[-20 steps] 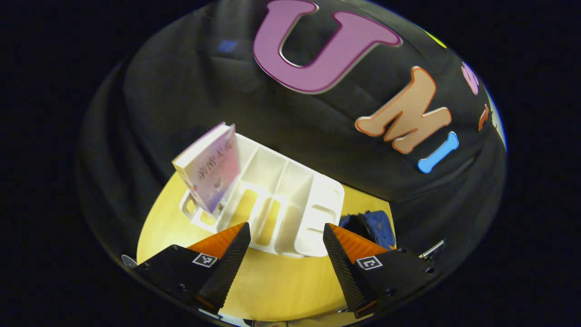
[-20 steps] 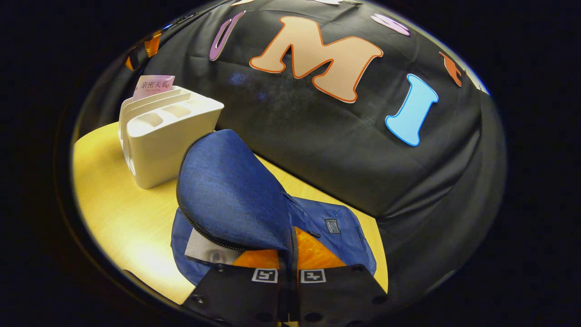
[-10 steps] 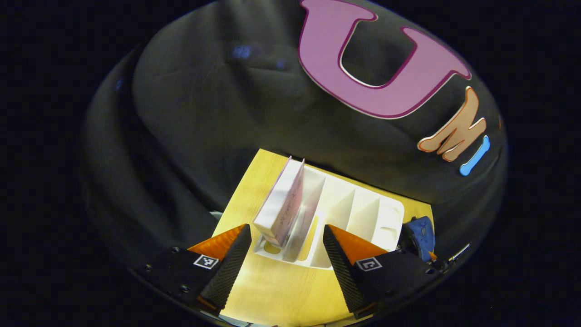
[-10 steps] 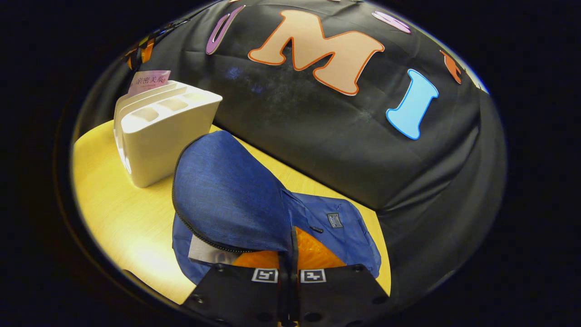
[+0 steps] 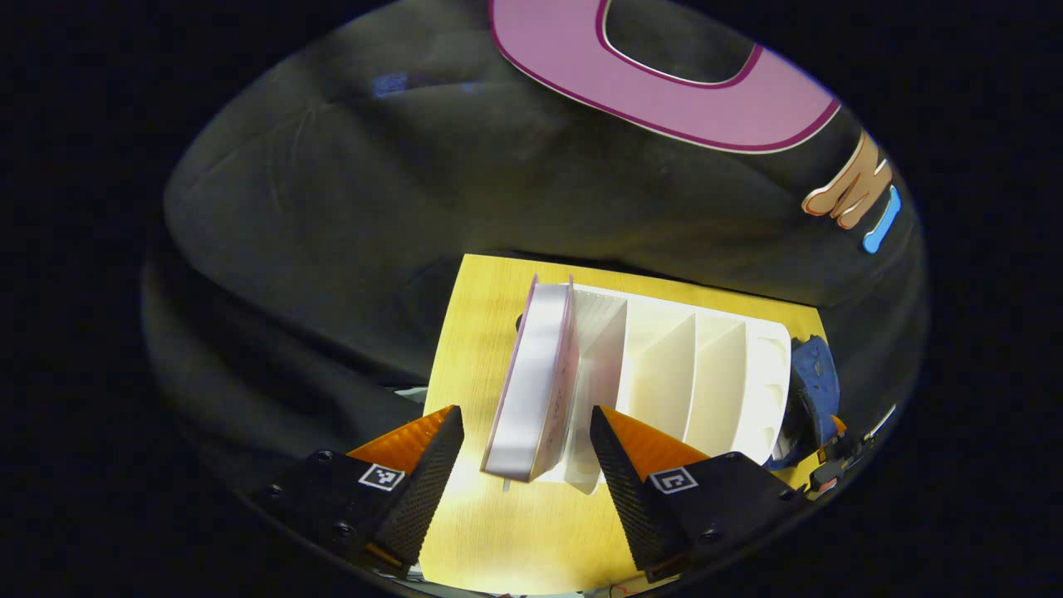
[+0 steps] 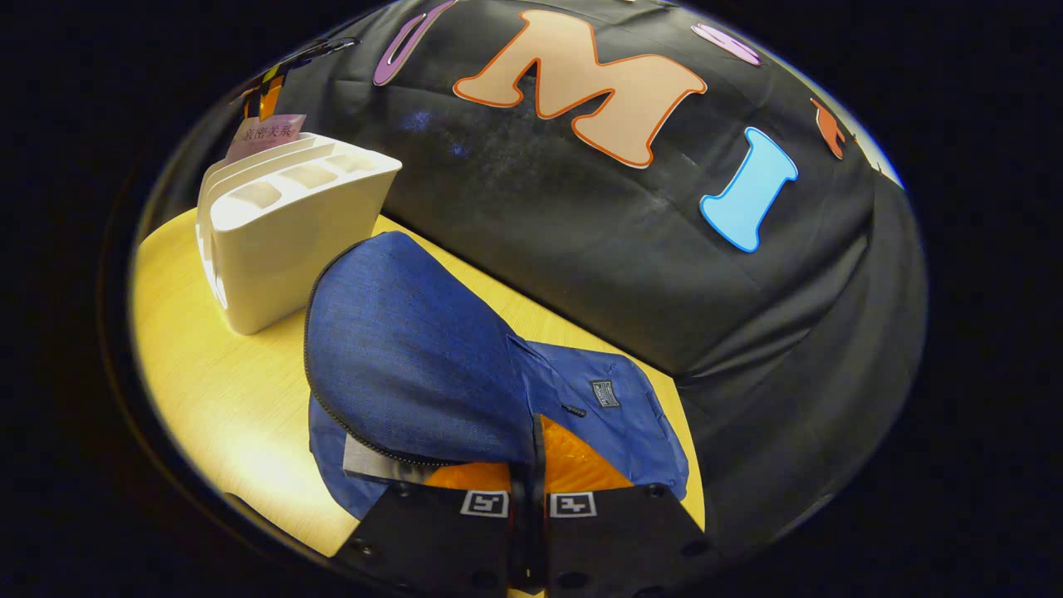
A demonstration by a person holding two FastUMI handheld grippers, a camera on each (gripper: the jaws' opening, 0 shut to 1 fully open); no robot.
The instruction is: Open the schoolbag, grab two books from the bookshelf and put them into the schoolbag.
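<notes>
Left gripper [image 5: 523, 465]: I saw its two fingers spread wide apart at 6 o'clock of the left gripper view, released, pressing on nothing.
Book [image 5: 536, 390]: it stood just beyond and between those fingers, upright on its edge, touching neither that I could see; it sat in the end slot of the rack, at the 9 o'clock end.
Rack [image 5: 698, 374]: the white bookshelf ran from the book toward 3 o'clock, its other slots bare, on the yellow table [image 5: 482, 332].
Right gripper [image 6: 528, 490]: I saw its fingers drawn tight together at 6 o'clock of the right gripper view, clenched on the edge of the bag's flap.
Bag [image 6: 415, 365]: the blue schoolbag lay on the table right ahead of the right gripper, its flap lifted, zip edge curving toward 9 o'clock; a grey corner showed under the flap, though I could not tell what it was.
Far rack: at 10 o'clock of the right gripper view the rack stood past the bag, with the pink book top sticking up behind it.
</notes>
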